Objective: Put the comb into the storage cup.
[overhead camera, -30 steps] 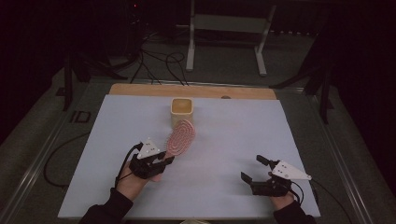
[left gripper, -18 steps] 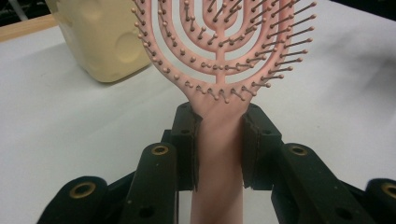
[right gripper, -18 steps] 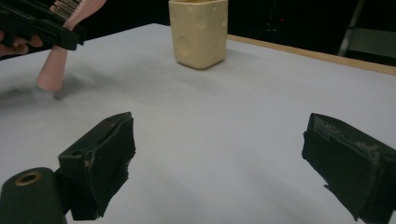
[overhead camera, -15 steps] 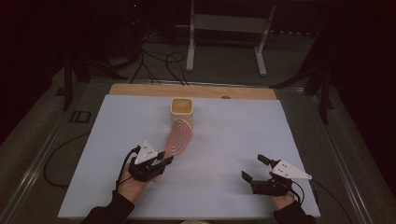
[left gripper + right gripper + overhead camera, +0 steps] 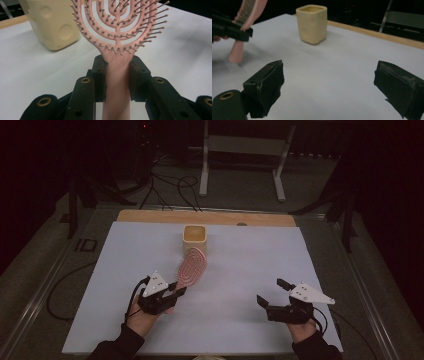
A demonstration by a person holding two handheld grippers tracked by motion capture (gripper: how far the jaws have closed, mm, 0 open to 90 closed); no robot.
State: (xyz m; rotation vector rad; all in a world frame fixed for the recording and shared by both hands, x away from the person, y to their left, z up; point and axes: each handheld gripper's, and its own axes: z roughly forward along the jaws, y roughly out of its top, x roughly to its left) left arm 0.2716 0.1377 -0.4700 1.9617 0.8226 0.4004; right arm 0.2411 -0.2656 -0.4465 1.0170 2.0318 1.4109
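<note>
High view: left gripper clenched on the handle of a pink vented hairbrush, whose head reaches toward a cream square cup on the white table. Right gripper spread wide, holding nothing, well apart from both.

Left gripper view: pads squeeze the handle just below the bristled head; head's top cut off.

Right gripper view: jaws parted; brush handle tip near table, contact unclear.
</note>
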